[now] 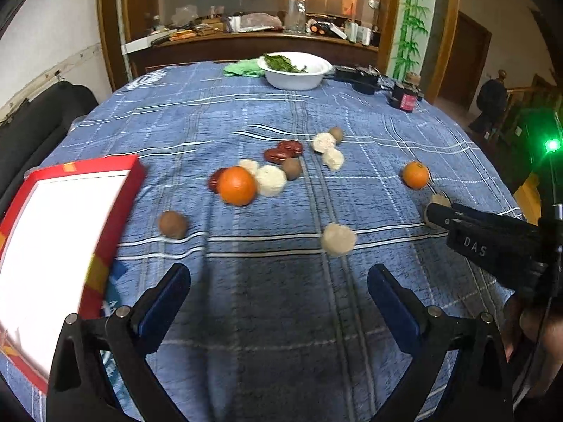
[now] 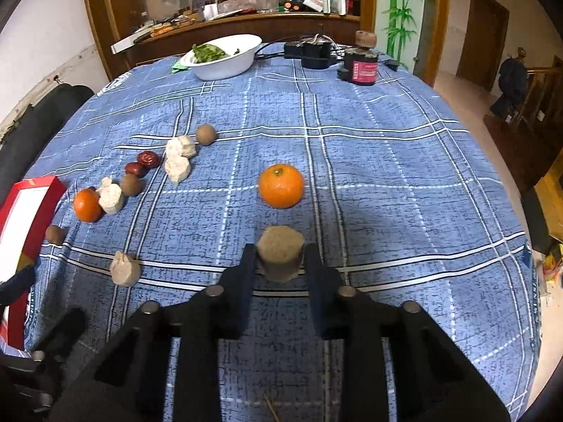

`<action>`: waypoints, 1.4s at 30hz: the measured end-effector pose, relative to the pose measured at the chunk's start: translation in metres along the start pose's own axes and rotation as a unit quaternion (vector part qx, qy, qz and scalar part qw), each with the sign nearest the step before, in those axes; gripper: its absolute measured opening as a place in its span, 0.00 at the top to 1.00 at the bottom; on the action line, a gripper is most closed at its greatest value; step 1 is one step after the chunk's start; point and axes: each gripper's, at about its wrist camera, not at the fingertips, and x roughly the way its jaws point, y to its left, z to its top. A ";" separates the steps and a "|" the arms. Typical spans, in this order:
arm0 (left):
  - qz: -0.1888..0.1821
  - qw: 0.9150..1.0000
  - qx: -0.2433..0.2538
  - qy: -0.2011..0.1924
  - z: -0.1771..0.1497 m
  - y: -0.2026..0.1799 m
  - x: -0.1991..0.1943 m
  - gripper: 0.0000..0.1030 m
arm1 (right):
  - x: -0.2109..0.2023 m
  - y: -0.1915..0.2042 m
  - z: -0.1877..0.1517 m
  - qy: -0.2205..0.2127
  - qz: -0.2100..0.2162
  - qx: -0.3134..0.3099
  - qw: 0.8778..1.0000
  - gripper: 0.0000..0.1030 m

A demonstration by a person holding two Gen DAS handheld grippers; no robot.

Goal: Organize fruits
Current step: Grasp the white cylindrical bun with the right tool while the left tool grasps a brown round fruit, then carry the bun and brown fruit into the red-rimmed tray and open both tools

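Left wrist view: the left hand-held gripper (image 1: 278, 288) hovers wide apart and empty above the counter (image 1: 267, 316), an orange (image 1: 236, 185) well ahead of it.

Right wrist view: the right hand-held gripper (image 2: 280, 258) clamps a tan cake (image 2: 280, 256), another orange (image 2: 281, 185) just beyond.
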 end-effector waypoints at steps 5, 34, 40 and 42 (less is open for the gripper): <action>-0.009 1.000 0.018 0.021 0.007 -0.023 0.021 0.09 | -0.009 -0.011 -0.002 -0.008 0.003 0.016 1.000 0.73; 0.020 1.000 -0.024 0.003 -0.005 0.031 -0.033 0.75 | -0.074 0.062 -0.019 -0.048 0.071 -0.029 0.996 0.72; 0.049 0.996 -0.077 -0.019 -0.020 0.095 -0.063 0.75 | -0.092 0.115 -0.026 -0.066 0.107 -0.068 0.990 0.72; 0.066 0.993 -0.092 -0.028 -0.024 0.118 -0.072 0.75 | -0.096 0.134 -0.027 -0.071 0.122 -0.083 0.987 0.72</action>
